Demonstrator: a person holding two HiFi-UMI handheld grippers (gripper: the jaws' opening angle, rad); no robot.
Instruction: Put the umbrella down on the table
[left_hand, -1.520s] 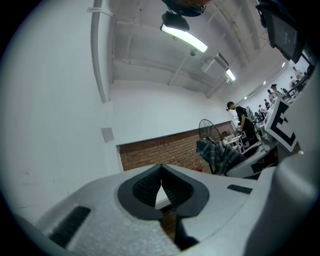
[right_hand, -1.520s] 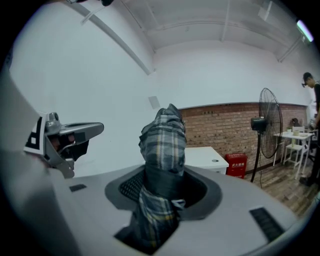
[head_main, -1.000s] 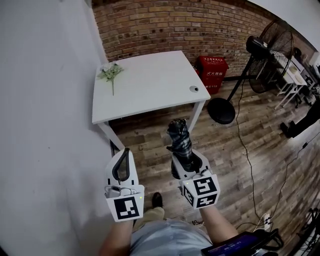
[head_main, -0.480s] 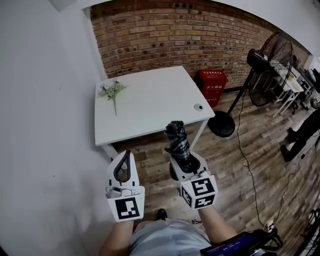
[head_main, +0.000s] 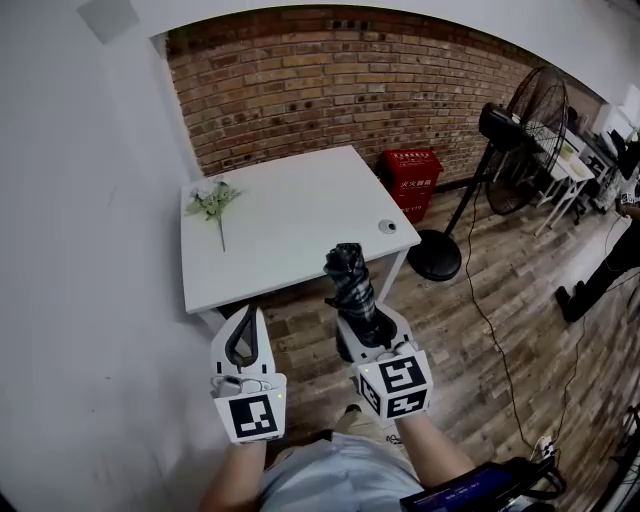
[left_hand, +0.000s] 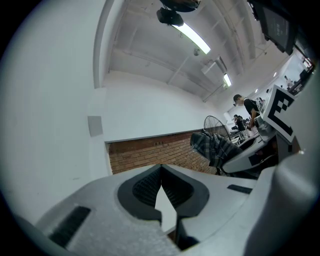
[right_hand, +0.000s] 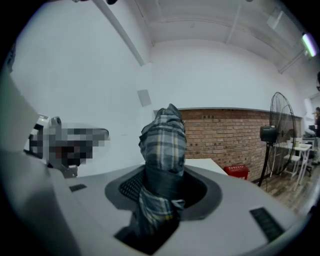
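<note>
Umbrella (head_main: 352, 285), folded, dark plaid fabric, is clamped in my right hand-held gripper (head_main: 372, 322). The jaws press on its lower part from both sides, and the right gripper view shows the pads tight on the dark wrap. The rest of the bundle sticks out past the jaws, pointing up and away from me. It is held in the air over the wooden floor (head_main: 480, 300) on the near side of the worktop (head_main: 290, 230), not lying on it. Its far tip shows against the worktop's near edge in the head view, and I cannot tell if it is over the edge.

Left hand-held gripper (head_main: 246, 318) has its jaws together at the tips with nothing between them. It is held to the left of the right one, apart from the umbrella and close by the white wall.

The worktop is white, with its far side by the brick wall (head_main: 330, 80). A flower sprig (head_main: 213, 202) lies at the far left corner and a small round thing (head_main: 386, 226) near the right edge. A red box (head_main: 408, 172) sits on the floor to the right of the worktop against the bricks. A standing fan (head_main: 520, 120) is farther right. Part of a person (head_main: 600, 275) shows at the right edge.
</note>
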